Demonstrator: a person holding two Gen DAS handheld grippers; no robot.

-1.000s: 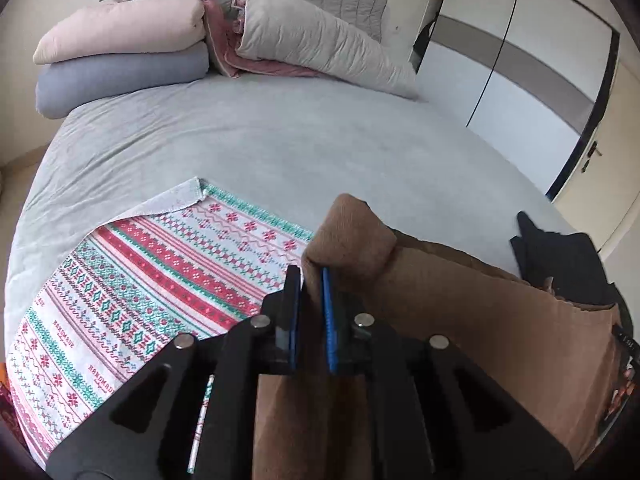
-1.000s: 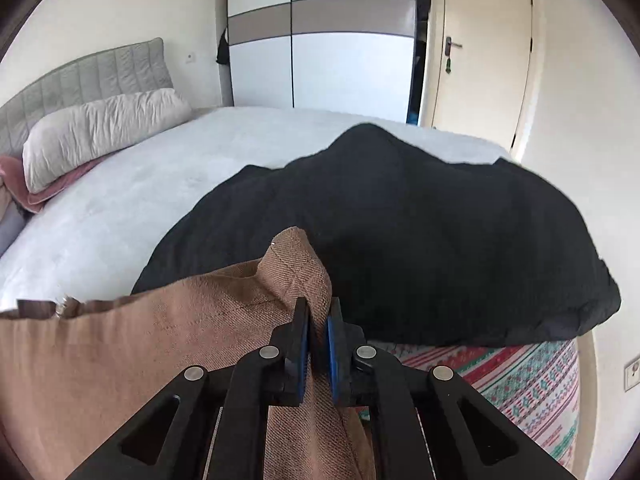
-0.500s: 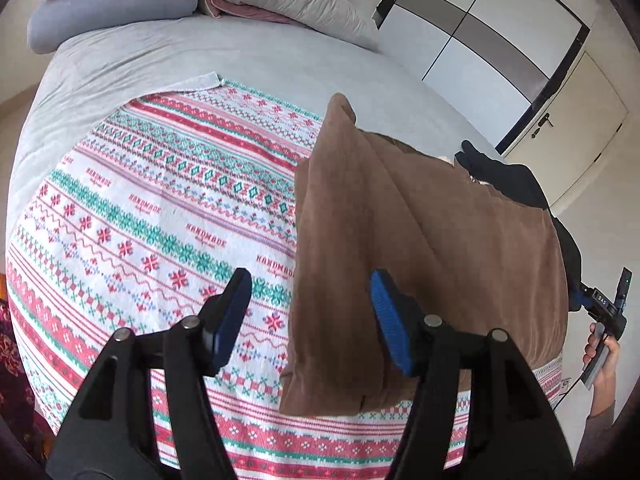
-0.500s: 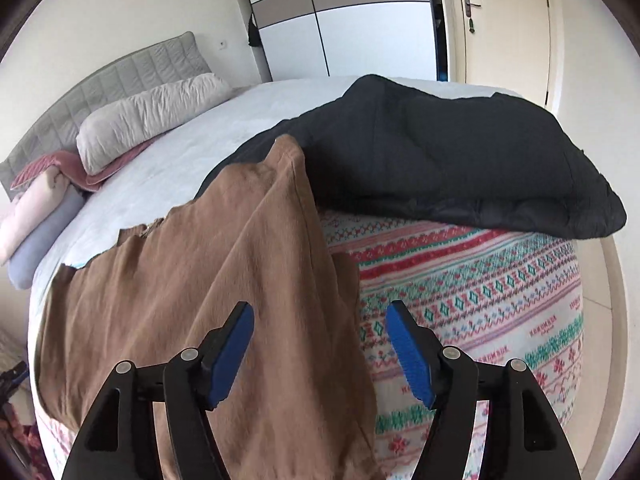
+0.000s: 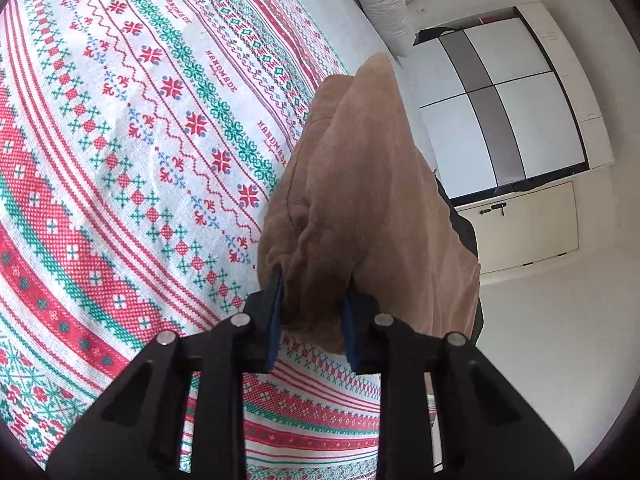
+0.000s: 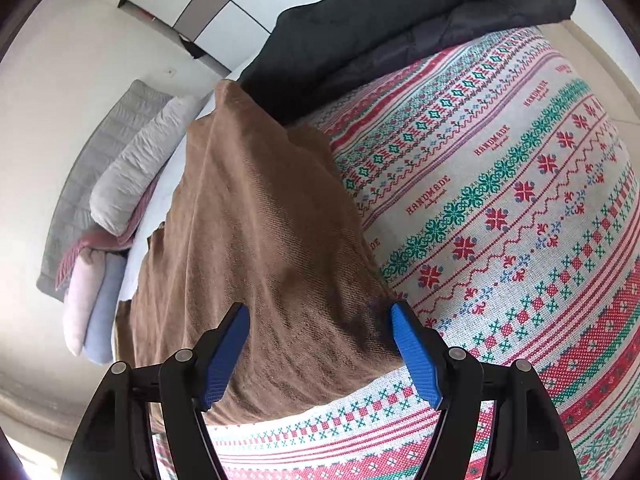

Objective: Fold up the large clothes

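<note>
A brown garment [image 5: 360,184] lies folded on a red, green and white patterned cloth [image 5: 132,128] on the bed. My left gripper [image 5: 312,312] has its blue pads pressed on a bunched fold at the garment's near end. In the right wrist view the brown garment [image 6: 260,240] stretches away from me over the patterned cloth [image 6: 520,208]. My right gripper [image 6: 320,356] is wide open, its pads on either side of the garment's near end, holding nothing.
A black padded jacket [image 6: 400,20] lies on the bed beyond the brown garment. Pillows [image 6: 136,168] and a grey headboard [image 6: 80,168] are at the bed's far end. A white and grey wardrobe [image 5: 500,104] and a door stand behind.
Both grippers let go of the garment's corner, opened and dropped to its near end. The left gripper has now narrowed onto a bunch of brown fabric; the right stays open.
</note>
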